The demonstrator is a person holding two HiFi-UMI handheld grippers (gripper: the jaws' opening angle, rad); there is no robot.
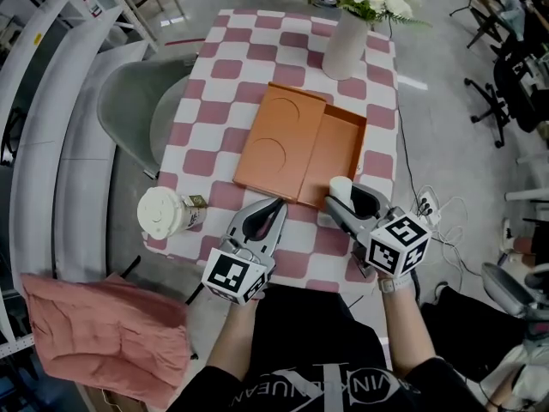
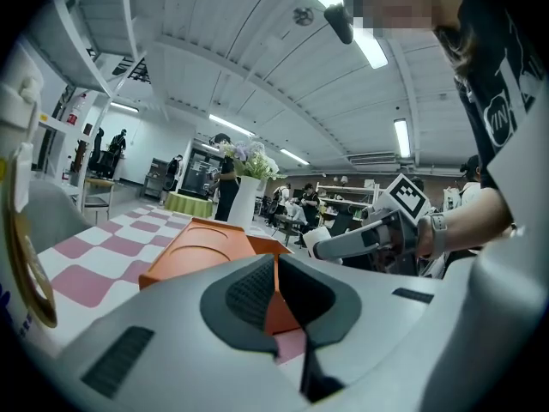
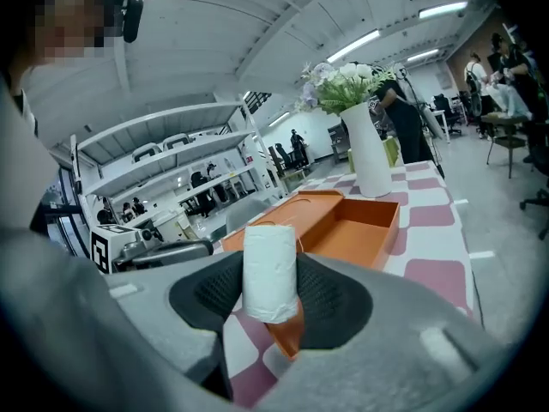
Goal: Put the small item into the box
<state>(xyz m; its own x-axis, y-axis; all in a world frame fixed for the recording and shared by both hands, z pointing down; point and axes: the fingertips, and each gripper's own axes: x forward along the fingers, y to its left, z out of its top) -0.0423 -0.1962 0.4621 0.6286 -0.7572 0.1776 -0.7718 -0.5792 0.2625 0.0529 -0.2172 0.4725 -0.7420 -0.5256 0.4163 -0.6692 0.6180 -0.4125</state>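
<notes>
An open orange box (image 1: 336,148) lies on the checkered table, with its orange lid (image 1: 276,134) close against its left side. My right gripper (image 1: 345,197) is shut on a small white roll (image 1: 340,186), held upright between the pads just before the box's near edge. In the right gripper view the roll (image 3: 269,269) stands in front of the box (image 3: 364,228). My left gripper (image 1: 268,216) hovers at the table's near edge, left of the right one; its jaws (image 2: 276,271) are shut with nothing in them, facing the lid (image 2: 196,245).
A white vase of flowers (image 1: 347,43) stands beyond the box at the table's far side. A white lidded cup (image 1: 163,213) sits at the near left corner. A grey chair (image 1: 129,101) is left of the table, and a pink cloth (image 1: 103,333) lies lower left.
</notes>
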